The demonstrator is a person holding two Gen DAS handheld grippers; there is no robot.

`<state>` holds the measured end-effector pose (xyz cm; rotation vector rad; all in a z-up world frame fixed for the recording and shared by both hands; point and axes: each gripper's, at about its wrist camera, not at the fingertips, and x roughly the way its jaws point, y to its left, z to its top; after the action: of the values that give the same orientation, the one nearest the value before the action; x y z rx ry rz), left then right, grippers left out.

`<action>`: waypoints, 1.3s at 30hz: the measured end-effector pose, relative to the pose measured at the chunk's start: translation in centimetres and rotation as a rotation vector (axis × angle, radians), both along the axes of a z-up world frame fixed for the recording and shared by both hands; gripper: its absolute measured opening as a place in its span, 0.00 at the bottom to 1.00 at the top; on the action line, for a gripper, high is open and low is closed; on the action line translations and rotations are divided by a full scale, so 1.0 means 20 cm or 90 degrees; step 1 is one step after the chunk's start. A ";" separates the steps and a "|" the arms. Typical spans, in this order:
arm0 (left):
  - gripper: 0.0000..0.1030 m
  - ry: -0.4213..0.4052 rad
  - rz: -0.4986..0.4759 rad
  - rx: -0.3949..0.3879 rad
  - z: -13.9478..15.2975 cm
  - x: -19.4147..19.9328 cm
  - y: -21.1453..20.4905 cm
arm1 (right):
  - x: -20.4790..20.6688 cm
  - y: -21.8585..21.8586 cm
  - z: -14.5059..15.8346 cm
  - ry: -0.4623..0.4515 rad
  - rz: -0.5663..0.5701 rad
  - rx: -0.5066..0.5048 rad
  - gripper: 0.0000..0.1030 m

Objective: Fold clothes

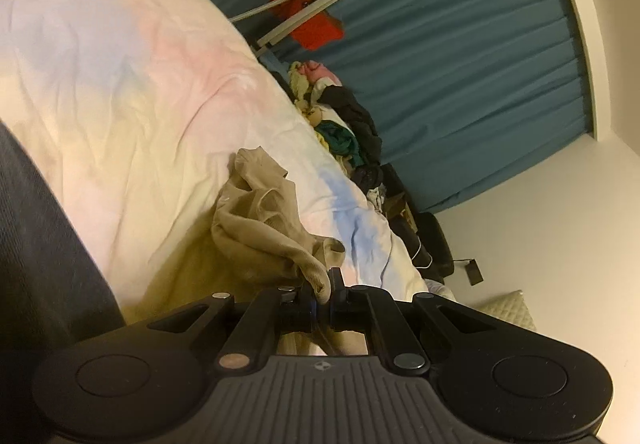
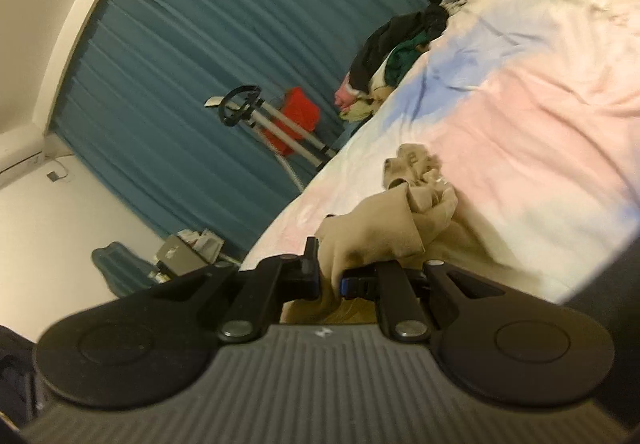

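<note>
Now the left hand-held gripper (image 1: 322, 284) is clamped on a thin edge of the crumpled beige fabric garment (image 1: 260, 220), the cloth pinched between its two black fingers (image 1: 335, 276). From that grip the garment runs away toward 11 o'clock in the left wrist view, bunched in loose folds on the pastel tie-dye bed cover (image 1: 120, 84) of pink, blue and yellow.

The right hand-held gripper (image 2: 328, 268) is likewise closed on the same beige garment (image 2: 376, 228); a thick fold fills the space between its jaws and spills toward 1 o'clock onto the bed cover (image 2: 540, 104).

Beyond the bed, at 1 o'clock in the left view, a heap of mixed coloured clothes (image 1: 344, 124) lies along the mattress edge, against a pleated teal curtain (image 1: 460, 44). A grey metal stand carrying a red cloth (image 1: 316, 16) stands before the curtain.
</note>
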<state>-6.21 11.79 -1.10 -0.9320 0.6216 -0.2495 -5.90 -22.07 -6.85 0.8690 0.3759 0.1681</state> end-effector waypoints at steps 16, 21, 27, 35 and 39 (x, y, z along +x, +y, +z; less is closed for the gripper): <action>0.07 0.043 0.004 0.189 -0.05 1.11 -0.09 | 1.19 -0.09 -0.07 0.206 0.080 -0.027 0.42; 0.50 0.009 -0.035 0.242 -0.07 1.05 -0.15 | 1.09 -0.13 -0.16 0.201 0.130 0.012 0.72; 0.61 -0.032 -0.083 0.305 -0.09 0.98 -0.23 | 0.98 -0.06 -0.05 0.141 0.099 -0.125 0.71; 0.60 -0.032 -0.106 0.419 -0.23 1.13 -0.36 | 1.13 0.07 -0.11 0.136 0.148 -0.276 0.36; 0.60 -0.007 -0.097 0.443 -0.32 1.30 -0.36 | 1.20 0.09 -0.14 0.137 0.148 -0.307 0.33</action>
<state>19.88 4.63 -7.46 -0.2147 0.7046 -0.1546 18.02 -20.18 -9.70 0.3652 0.6878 0.1892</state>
